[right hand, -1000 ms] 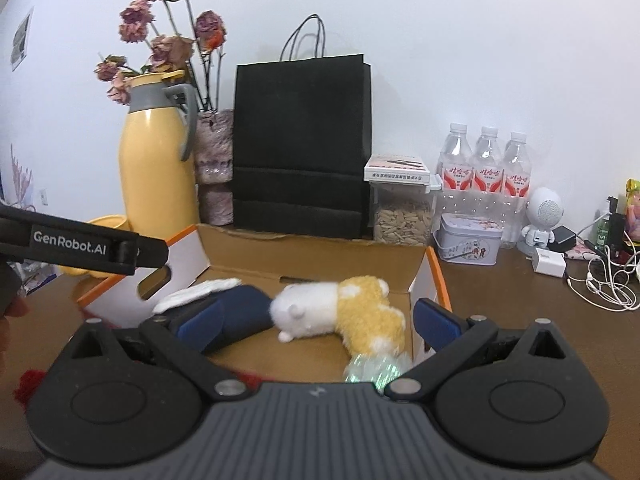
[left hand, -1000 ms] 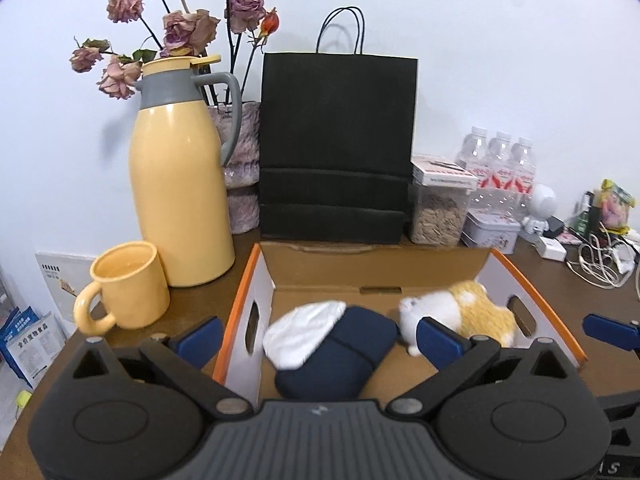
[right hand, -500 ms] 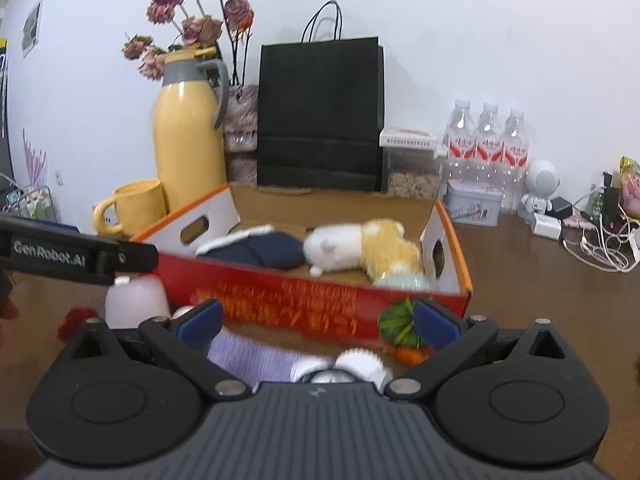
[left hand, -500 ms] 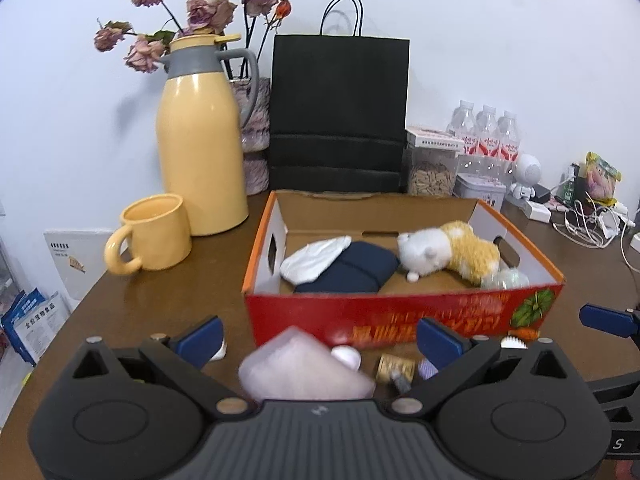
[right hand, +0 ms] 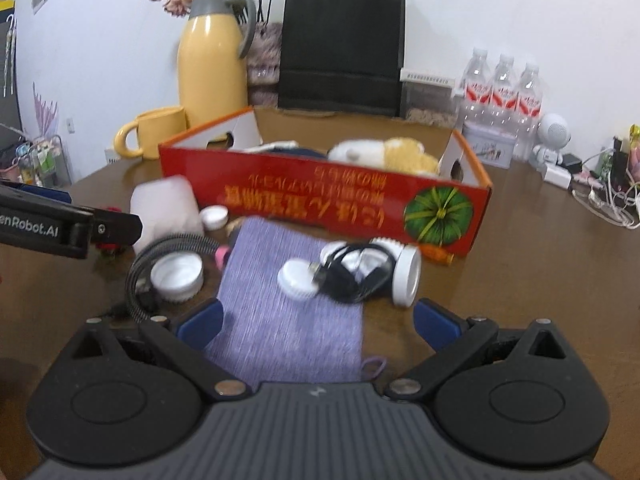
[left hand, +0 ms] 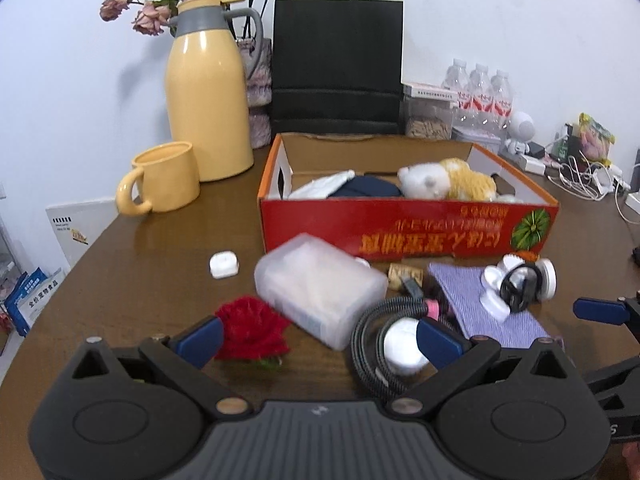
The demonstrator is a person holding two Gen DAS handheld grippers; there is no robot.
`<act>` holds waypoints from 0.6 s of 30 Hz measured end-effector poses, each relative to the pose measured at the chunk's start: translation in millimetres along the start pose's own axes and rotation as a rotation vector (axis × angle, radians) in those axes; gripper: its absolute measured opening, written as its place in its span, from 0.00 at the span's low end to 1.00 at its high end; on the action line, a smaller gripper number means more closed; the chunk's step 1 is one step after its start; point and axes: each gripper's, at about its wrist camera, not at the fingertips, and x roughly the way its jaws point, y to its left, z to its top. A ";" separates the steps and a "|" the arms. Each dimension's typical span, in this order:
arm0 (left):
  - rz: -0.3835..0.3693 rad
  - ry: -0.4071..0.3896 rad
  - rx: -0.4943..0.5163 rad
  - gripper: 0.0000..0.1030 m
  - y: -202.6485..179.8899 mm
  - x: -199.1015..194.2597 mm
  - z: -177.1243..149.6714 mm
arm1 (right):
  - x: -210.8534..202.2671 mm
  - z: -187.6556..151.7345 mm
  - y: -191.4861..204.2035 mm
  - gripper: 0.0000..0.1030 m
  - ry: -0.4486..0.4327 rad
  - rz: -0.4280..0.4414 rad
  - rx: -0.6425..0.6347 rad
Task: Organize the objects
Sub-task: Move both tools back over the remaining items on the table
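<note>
A red cardboard box [left hand: 408, 232] [right hand: 320, 200] holds a white and yellow plush toy [left hand: 444, 180], a navy pouch [left hand: 364, 188] and a white cloth. Loose items lie in front of it: a translucent plastic box [left hand: 320, 292], a red fuzzy flower [left hand: 252, 328], a white earbud case [left hand: 224, 265], a braided cable coil [left hand: 372, 344] around a white lid [right hand: 176, 276], and a purple cloth [right hand: 288, 308] with white caps and a black cable [right hand: 352, 272] on it. My left gripper [left hand: 320, 338] hangs open above the flower and coil. My right gripper [right hand: 318, 322] hangs open over the purple cloth. Both are empty.
Behind the box stand a yellow thermos jug [left hand: 208, 100], a yellow mug [left hand: 164, 178], a black paper bag [left hand: 338, 68], dried roses, a seed jar, a tin and water bottles [right hand: 502, 92]. Chargers and tangled cables [left hand: 580, 176] lie at the far right.
Both grippers have pulled back from over the box toward the table's near side. The loose items in front of the box have come into view. Both stay open.
</note>
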 end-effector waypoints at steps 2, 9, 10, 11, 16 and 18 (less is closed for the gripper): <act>-0.001 0.014 0.000 1.00 -0.2 1.3 -4.2 | 1.8 -0.9 2.0 1.00 0.014 0.011 -0.001; 0.017 0.075 -0.016 0.87 -4.3 15.4 -11.5 | 18.6 -2.2 8.0 1.00 0.066 0.020 0.004; 0.008 0.086 -0.026 0.83 -4.5 17.3 -12.8 | 21.6 -2.3 7.5 1.00 0.081 0.025 0.014; -0.006 0.093 -0.034 0.80 -4.4 18.2 -13.6 | 23.5 -2.2 6.1 1.00 0.089 0.034 0.029; -0.060 0.106 -0.062 0.57 -5.2 17.4 -14.8 | 23.4 -2.8 7.7 0.92 0.086 0.040 0.021; -0.070 0.106 -0.062 0.54 -7.0 16.3 -14.8 | 20.2 -3.2 9.4 0.78 0.068 0.043 0.011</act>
